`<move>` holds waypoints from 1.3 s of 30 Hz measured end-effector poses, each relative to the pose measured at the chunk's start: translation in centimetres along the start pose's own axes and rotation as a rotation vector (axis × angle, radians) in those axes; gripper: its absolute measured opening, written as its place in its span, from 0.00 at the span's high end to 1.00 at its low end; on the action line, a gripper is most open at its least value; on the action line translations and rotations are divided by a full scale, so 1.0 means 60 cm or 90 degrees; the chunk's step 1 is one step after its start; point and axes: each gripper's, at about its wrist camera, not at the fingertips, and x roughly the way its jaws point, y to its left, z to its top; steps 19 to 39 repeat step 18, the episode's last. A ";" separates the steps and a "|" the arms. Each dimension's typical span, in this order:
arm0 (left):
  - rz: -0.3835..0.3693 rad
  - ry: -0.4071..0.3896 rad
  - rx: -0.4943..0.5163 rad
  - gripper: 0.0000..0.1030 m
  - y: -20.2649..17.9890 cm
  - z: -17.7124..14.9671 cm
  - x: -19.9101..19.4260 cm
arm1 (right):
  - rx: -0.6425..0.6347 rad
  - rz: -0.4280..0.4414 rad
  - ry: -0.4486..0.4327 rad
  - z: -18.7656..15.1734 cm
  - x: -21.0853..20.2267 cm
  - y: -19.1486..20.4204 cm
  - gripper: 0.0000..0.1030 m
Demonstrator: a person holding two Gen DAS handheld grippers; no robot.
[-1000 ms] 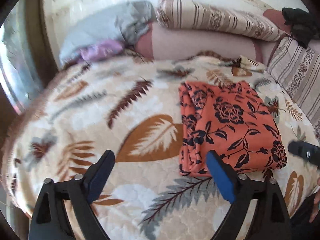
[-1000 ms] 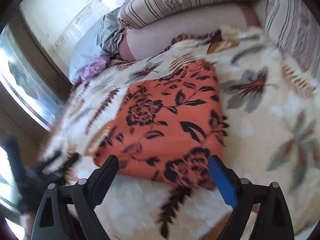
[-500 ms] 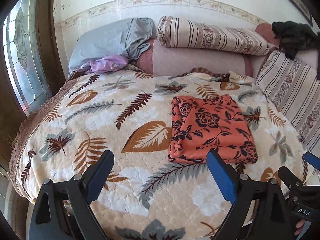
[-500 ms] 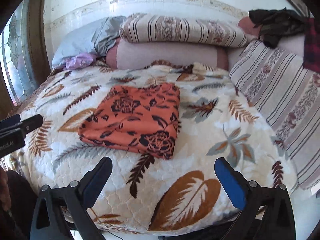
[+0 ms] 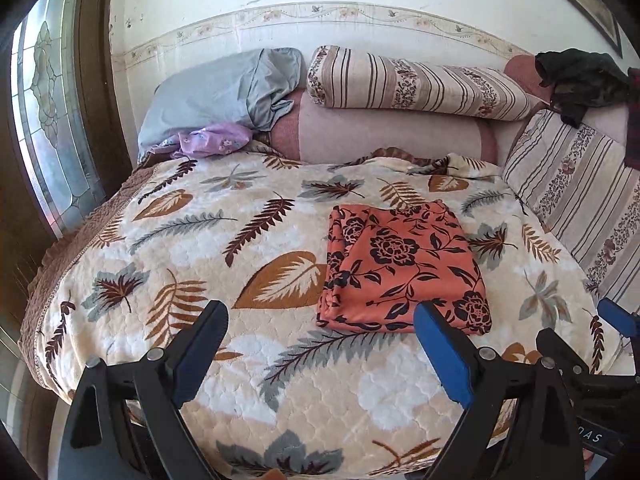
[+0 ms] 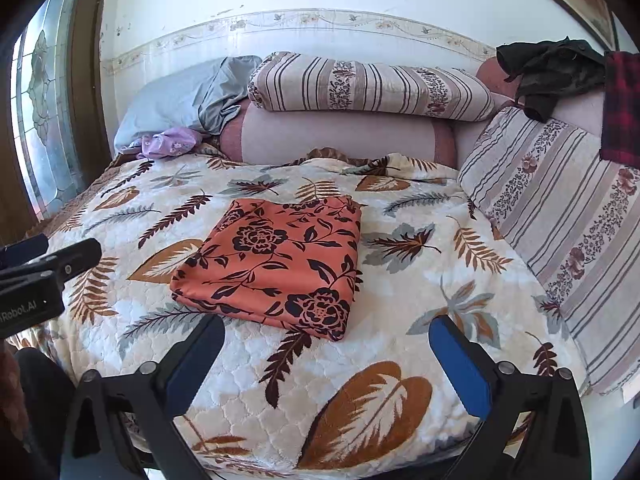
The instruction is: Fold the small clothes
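Note:
An orange cloth with black flowers (image 5: 400, 268) lies folded into a flat rectangle on the leaf-patterned bedspread (image 5: 180, 240), right of the middle. It also shows in the right wrist view (image 6: 280, 264). My left gripper (image 5: 320, 344) is open and empty, held back over the bed's near edge, short of the cloth. My right gripper (image 6: 324, 356) is open and empty, also back from the cloth. The right gripper shows at the right edge of the left wrist view (image 5: 616, 320), and the left gripper at the left edge of the right wrist view (image 6: 44, 268).
Striped pillows (image 5: 416, 84) and a grey pillow (image 5: 216, 96) lie at the headboard, with a purple garment (image 5: 212, 140) beside them. A striped cushion (image 6: 560, 216) lines the right side. Dark clothes (image 6: 548, 68) hang at the back right. A window (image 5: 48, 120) is on the left.
Both grippers have pulled back and up from the folded cloth, so the whole bed is now in view. The cloth lies still.

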 end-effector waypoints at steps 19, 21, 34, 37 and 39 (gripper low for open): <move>0.019 0.021 0.049 0.06 -0.057 0.044 0.091 | -0.024 0.024 0.023 0.045 0.099 -0.018 0.00; 0.019 0.021 0.049 0.06 -0.057 0.044 0.091 | -0.024 0.024 0.023 0.045 0.099 -0.018 0.00; 0.019 0.021 0.049 0.06 -0.057 0.044 0.091 | -0.024 0.024 0.023 0.045 0.099 -0.018 0.00; 0.019 0.021 0.049 0.06 -0.057 0.044 0.091 | -0.024 0.024 0.023 0.045 0.099 -0.018 0.00; 0.019 0.021 0.049 0.06 -0.057 0.044 0.091 | -0.024 0.024 0.023 0.045 0.099 -0.018 0.00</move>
